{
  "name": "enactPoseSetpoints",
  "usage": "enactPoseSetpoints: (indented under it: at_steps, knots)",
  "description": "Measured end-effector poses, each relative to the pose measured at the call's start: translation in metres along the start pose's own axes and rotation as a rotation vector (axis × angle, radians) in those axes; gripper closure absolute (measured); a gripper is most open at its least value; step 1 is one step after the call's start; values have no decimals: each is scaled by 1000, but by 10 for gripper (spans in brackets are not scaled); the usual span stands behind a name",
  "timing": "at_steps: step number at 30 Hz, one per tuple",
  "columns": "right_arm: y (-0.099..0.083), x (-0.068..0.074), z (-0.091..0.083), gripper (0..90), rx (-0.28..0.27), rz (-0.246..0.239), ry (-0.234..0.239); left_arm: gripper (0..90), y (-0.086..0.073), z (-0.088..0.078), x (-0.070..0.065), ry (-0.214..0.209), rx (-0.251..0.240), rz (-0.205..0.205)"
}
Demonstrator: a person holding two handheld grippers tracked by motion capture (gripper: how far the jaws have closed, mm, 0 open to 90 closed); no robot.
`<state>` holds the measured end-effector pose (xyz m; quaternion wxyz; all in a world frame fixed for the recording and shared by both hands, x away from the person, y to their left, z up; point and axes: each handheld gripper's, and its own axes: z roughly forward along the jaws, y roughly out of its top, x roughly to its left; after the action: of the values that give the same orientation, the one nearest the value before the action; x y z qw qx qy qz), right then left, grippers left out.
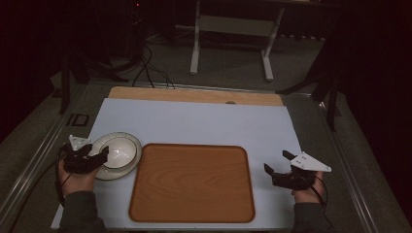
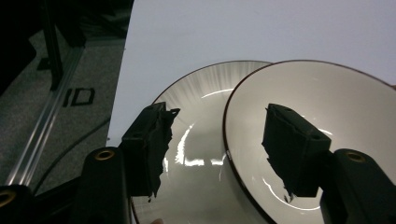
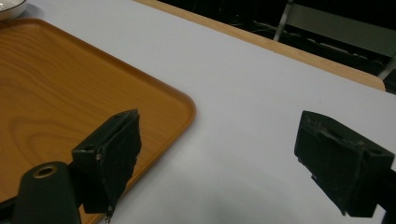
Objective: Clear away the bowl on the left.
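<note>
Left claw (image 2: 217, 140) wide apart, straddling the bowl's (image 2: 322, 116) rim; bowl sits on its plate (image 2: 196, 121), left of the tray (image 1: 192, 182). No grip yet. Right claw (image 3: 233, 158) waits wide, holding nothing.

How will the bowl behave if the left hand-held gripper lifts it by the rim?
The bowl looks like glazed ceramic: rigid, probably fragile. Its glossy highlights suggest a slippery surface, so the pads may slide. It sits on a plate, so a one-sided rim lift would likely tilt it and might scrape or shift the plate.
</note>
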<state>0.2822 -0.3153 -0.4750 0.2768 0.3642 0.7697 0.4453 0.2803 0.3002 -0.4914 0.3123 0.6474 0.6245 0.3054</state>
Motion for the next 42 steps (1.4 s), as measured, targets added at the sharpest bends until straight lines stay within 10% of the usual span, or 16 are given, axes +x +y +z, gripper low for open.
enactPoseSetpoints:
  at_steps: [18, 42]
  knots:
    - [0, 0, 1, 142, 3, -6, 0, 651, 0, 16, 0, -42, 134, -34]
    - [0, -1, 2, 142, 17, -6, -3, 771, 2, 26, 2, -160, 165, -112]
